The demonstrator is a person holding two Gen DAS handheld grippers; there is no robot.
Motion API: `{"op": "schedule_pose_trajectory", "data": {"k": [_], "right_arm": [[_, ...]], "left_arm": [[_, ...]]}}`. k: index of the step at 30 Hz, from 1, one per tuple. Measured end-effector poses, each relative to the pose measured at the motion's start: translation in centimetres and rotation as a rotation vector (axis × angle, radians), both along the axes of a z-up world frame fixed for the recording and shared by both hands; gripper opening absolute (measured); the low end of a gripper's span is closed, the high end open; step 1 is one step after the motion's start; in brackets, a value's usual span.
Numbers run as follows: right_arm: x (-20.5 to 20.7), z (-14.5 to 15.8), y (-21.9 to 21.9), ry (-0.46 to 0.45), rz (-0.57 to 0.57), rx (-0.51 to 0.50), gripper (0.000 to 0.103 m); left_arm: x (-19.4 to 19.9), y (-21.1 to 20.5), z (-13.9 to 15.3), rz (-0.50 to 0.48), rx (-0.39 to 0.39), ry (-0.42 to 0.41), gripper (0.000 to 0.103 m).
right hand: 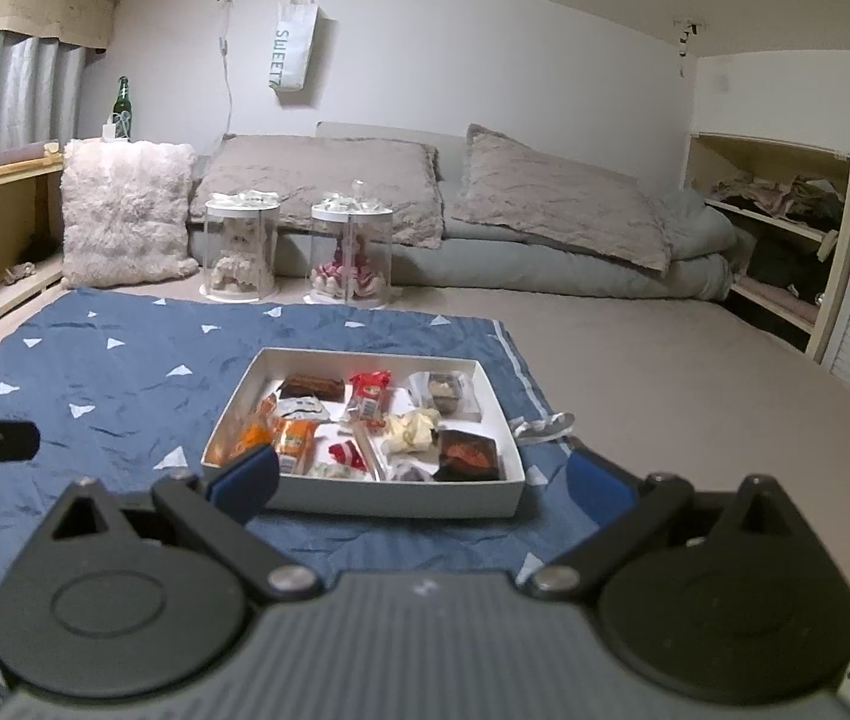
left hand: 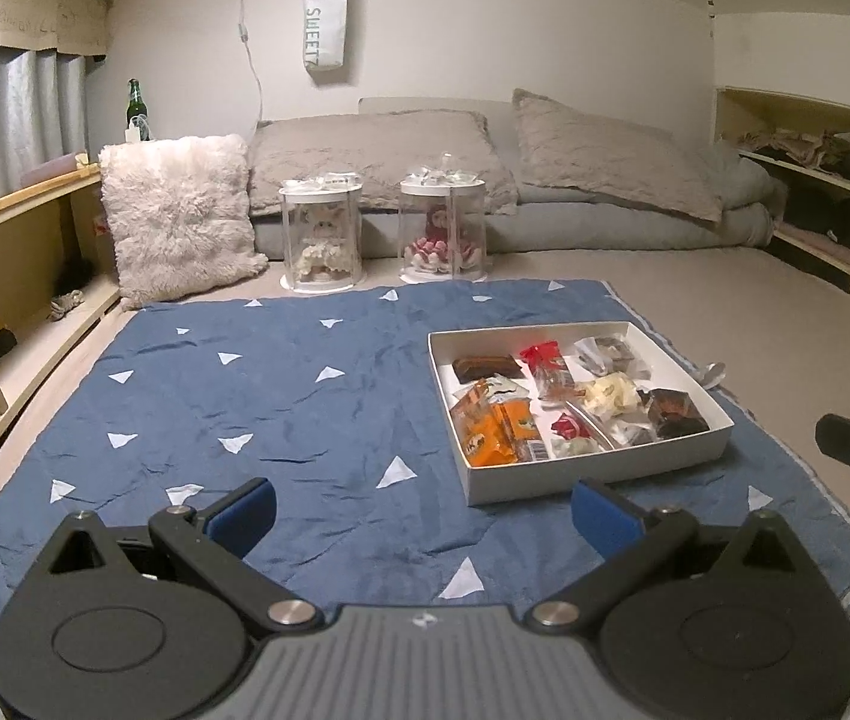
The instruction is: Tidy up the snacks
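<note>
The left gripper [left hand: 423, 509] hangs with its blue-padded jaws spread wide over a blue blanket [left hand: 281, 396] dotted with white triangles. A white box [left hand: 598, 477] of wrapped snacks [left hand: 499, 426] sits ahead to its right, untouched.

blanket [left hand: 305, 408] left of box [left hand: 592, 483] open | box walls block side entry
</note>
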State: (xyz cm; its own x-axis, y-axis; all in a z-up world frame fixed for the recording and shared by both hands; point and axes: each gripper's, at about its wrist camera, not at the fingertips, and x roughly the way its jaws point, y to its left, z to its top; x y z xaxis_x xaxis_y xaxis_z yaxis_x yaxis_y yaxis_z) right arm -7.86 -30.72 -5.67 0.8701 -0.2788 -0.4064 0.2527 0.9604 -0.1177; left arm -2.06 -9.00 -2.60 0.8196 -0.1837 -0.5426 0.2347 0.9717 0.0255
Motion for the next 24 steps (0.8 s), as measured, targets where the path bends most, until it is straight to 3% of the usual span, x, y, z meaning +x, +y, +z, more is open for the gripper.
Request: {"op": "schedule_pose_trajectory", "data": {"k": [24], "right_arm": [[0.79, -0.22, 0.07, 0.008, 0.015, -0.006, 0.103]], "left_arm": [[0.27, -0.08, -0.38, -0.003, -0.001, 0.009, 0.103]]}}
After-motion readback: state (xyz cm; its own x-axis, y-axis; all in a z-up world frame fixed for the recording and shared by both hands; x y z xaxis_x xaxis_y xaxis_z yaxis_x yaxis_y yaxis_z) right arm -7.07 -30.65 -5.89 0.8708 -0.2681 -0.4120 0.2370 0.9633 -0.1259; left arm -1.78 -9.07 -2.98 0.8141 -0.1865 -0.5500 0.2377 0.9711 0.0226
